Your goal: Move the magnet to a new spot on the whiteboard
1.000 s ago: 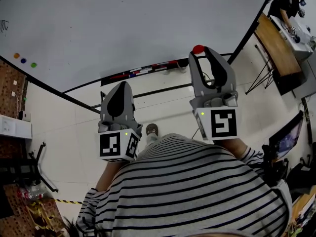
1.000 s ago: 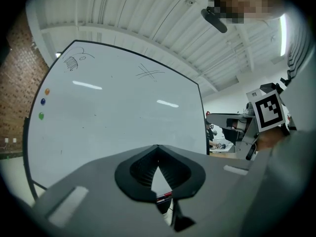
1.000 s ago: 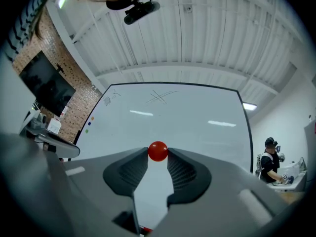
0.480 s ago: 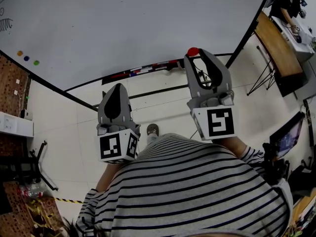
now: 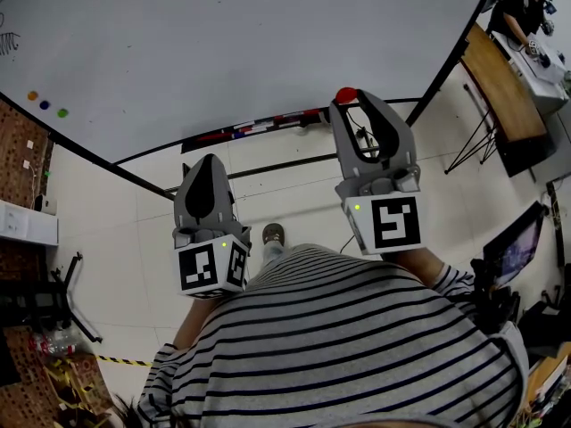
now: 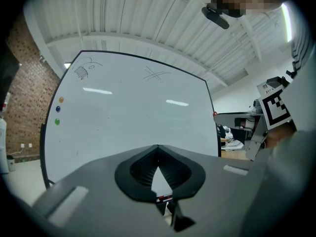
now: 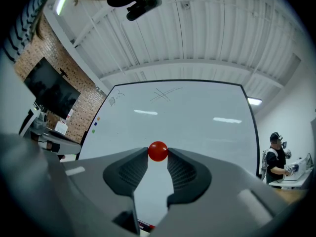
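A round red magnet (image 7: 158,151) sits pinched between the tips of my right gripper (image 7: 158,153), which is shut on it. In the head view the red magnet (image 5: 346,95) shows at the tip of the right gripper (image 5: 350,101), held in front of the lower edge of the whiteboard (image 5: 250,43). Whether the magnet touches the board I cannot tell. My left gripper (image 5: 209,160) hangs lower and to the left, jaws together and empty. The left gripper view shows the shut tips (image 6: 158,147) pointing at the whiteboard (image 6: 133,117).
Three small magnets, orange (image 5: 32,96), blue (image 5: 45,105) and green (image 5: 62,112), stick at the board's left edge. A tray of markers (image 5: 259,127) runs along the board's bottom. A wooden desk (image 5: 500,83) and a person (image 5: 522,3) are at the right. A brick wall (image 5: 18,159) stands left.
My right gripper with the red magnet has shifted slightly left and a little down along the board's lower edge. The left gripper has dropped slightly.
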The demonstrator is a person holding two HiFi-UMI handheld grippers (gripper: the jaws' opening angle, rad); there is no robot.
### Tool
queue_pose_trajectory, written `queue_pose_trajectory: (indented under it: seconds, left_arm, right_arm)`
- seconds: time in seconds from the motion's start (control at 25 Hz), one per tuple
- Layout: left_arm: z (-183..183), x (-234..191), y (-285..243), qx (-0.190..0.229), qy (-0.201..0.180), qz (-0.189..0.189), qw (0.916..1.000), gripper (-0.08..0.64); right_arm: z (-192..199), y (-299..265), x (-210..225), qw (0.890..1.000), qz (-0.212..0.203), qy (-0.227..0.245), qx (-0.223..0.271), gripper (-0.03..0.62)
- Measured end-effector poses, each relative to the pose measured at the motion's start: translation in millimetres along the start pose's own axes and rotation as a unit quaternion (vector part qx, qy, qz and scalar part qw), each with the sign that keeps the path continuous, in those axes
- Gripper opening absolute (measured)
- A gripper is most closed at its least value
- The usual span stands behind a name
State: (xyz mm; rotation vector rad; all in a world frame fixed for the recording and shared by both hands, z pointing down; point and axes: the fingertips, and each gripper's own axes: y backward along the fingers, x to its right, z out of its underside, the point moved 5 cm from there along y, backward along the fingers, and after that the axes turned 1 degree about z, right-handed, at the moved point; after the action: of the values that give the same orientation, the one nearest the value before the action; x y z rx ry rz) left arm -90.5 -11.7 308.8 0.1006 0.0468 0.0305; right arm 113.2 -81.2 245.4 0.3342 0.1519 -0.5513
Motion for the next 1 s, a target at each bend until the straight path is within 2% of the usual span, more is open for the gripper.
queue_pose_trajectory:
  seconds: [0.16, 0.44, 0.64, 1.0]
  left_arm:
    - [-1, -8, -3, -0.004, -0.003, 0.0, 1.0, 0.017]
    - [-13, -59, -73, 0.007, -0.002, 0.003, 1.0, 0.017]
    - [-22, -90, -110, 0.008, 0.009, 0.024, 0.9996, 0.017]
    - [-31, -128, -167, 0.028, 0.028, 0.08, 0.996, 0.017]
  right_arm:
    - [-12, -13, 4, 1.0, 0.005, 0.005, 0.013, 0.121]
    - [-11, -104, 23, 0.999, 0.026, 0.033, 0.032, 0.121]
    - [-5, -161, 27, 0.997, 0.041, 0.059, 0.024, 0.121]
    - [0, -239, 22, 0.995, 0.07, 0.067, 0.026, 0.121]
